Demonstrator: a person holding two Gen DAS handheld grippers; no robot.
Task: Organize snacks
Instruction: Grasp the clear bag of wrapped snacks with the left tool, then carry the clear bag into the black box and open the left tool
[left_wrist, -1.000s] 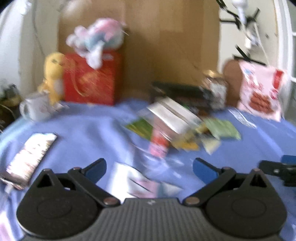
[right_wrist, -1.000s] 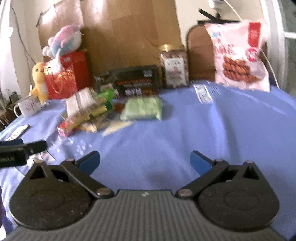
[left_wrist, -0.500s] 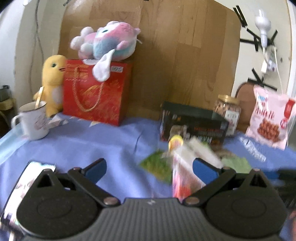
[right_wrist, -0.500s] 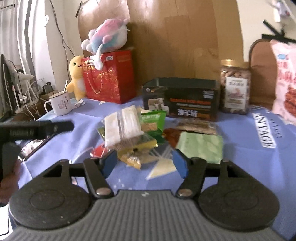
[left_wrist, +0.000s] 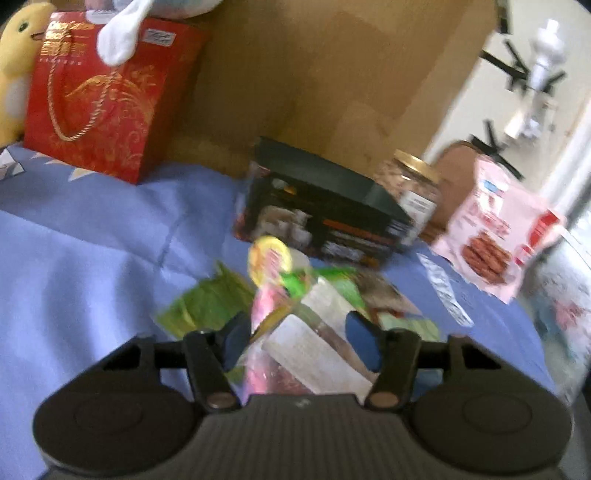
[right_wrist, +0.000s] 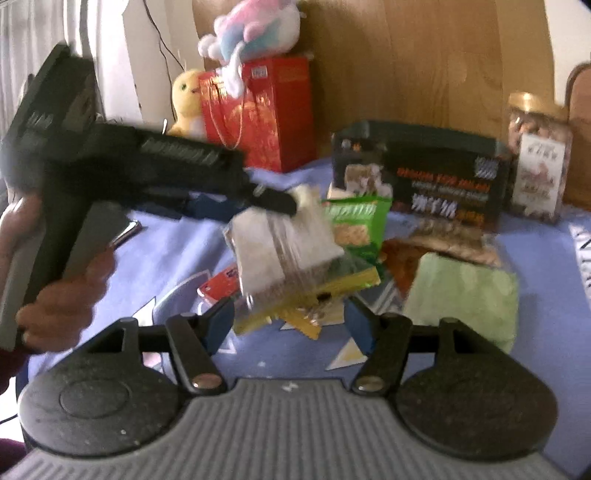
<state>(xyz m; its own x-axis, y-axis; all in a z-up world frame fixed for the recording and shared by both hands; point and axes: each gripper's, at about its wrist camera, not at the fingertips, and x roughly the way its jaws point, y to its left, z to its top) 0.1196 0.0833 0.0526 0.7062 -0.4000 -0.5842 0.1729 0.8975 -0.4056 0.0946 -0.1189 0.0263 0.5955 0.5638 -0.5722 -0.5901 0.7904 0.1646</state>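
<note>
A pile of snack packets lies on the blue cloth. A clear pack of white wafers (left_wrist: 314, 343) (right_wrist: 284, 240) tops it, beside a green packet (right_wrist: 354, 225), a pale green pack (right_wrist: 461, 291) and a yellow-topped pink packet (left_wrist: 269, 258). My left gripper (left_wrist: 301, 341) has its jaws partly closed around the wafer pack; in the right wrist view its tip (right_wrist: 273, 199) touches that pack. My right gripper (right_wrist: 291, 326) is open and empty, just short of the pile. A dark open box (left_wrist: 325, 218) (right_wrist: 417, 177) stands behind the pile.
A snack jar (left_wrist: 413, 192) (right_wrist: 535, 158) and a pink snack bag (left_wrist: 495, 236) stand at the back right. A red gift bag (left_wrist: 99, 96) (right_wrist: 262, 110) with plush toys stands at the back left. A wooden board rises behind.
Both grippers have moved in close to the snack pile. The left jaws have narrowed around the wafer pack, and the right jaws narrowed half a second ago and hold.
</note>
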